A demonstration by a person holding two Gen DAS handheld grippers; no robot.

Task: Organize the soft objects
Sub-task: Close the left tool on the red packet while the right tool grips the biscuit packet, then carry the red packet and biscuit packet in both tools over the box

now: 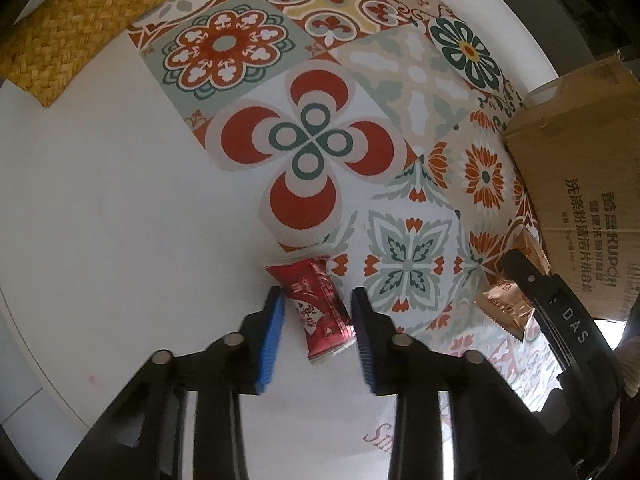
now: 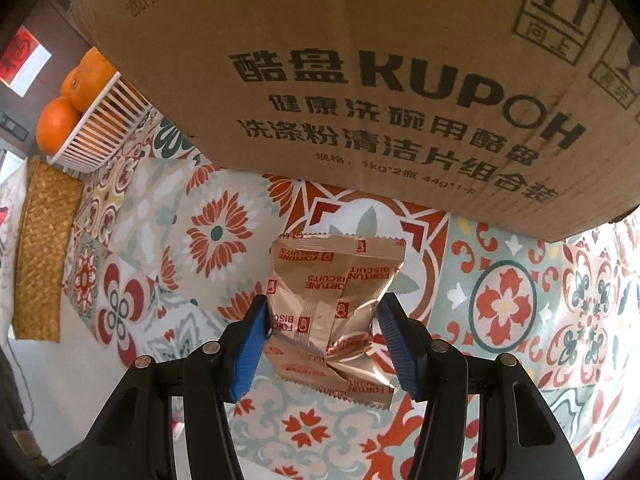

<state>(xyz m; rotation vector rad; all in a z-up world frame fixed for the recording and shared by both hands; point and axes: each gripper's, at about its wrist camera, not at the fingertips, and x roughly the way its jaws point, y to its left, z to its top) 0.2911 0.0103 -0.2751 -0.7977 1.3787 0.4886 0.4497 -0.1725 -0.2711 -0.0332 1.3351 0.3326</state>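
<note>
While both grippers point down at the patterned tablecloth (image 1: 404, 92), left gripper (image 1: 318, 308) jaws apart around a red sachet (image 1: 320, 308), right gripper (image 2: 324, 320) clamped on gold Fortune Biscuits packets (image 2: 320, 300), cardboard box (image 2: 360, 80) just beyond.

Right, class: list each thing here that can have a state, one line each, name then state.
Left tongs: astride the red packet, pads not clearly pressing.
Red packet: sealed, lying flat.
Right tongs: left pad touching the gold biscuit packet.
Gold biscuit packet: sealed, crinkled.
Cardboard box: flap raised.
</note>
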